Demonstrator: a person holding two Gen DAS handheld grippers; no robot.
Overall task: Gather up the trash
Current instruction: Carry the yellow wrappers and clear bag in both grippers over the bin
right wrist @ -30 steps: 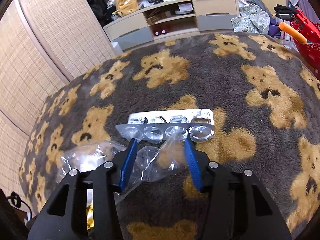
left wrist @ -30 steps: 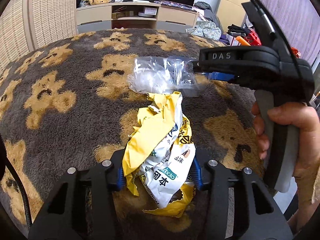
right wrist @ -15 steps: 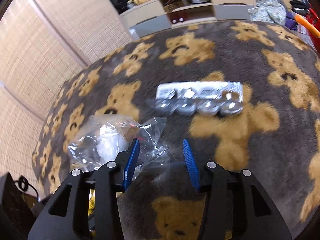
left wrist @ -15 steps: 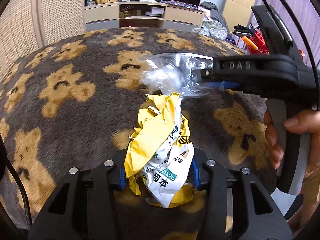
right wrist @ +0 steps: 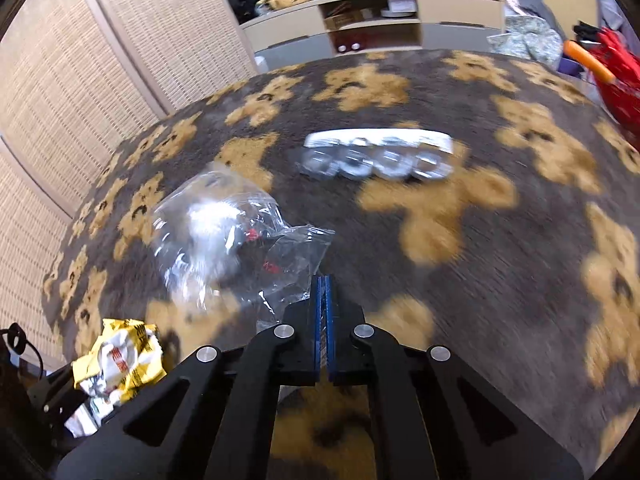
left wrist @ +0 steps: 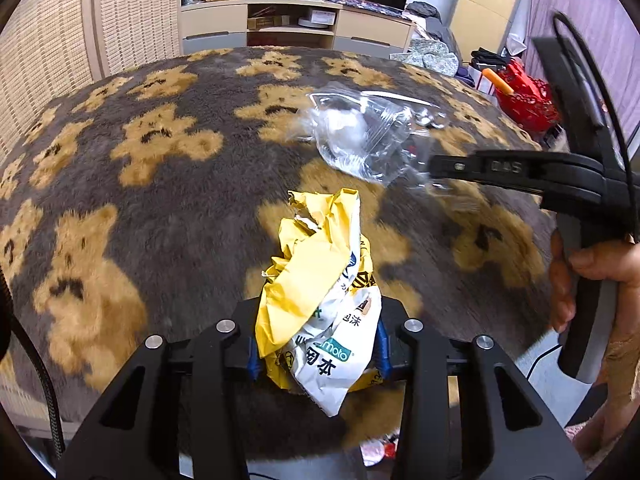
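Both pieces are gripped, so we judge the step in hand to be the carry-off toward wherever the trash goes — no bin shows in either view.

Nearest the left camera, the left gripper (left wrist: 316,354) has the crumpled yellow-and-white wrapper (left wrist: 320,300) between its blue pads; its jaws are closing, and the paper bulges above and below them. We should let the squeeze finish before travelling, since crushed paper springs back and can slip out of a loose hold.

Nearest the right camera, the right gripper (right wrist: 323,320) has its pads pressed together on a corner of the clear plastic bag (right wrist: 236,240). Only the thin film edge is pinched; the body of the bag hangs out to the left, clear of the jaws. A corner hold like this swings — we would move it slowly and keep it from dragging on the bear-print blanket (left wrist: 132,200).

Further out, a silver blister strip (right wrist: 376,156) lies flat on the blanket, well apart from both grippers. We count it as trash not yet collected.

Pose: both grippers point steeply down and forward across the blanket. From the left view, the right gripper reaches in sideways from the right edge, with the person's hand (left wrist: 576,276) wrapped round its grey handle. The right view is motion-blurred, so fine detail there is uncertain.
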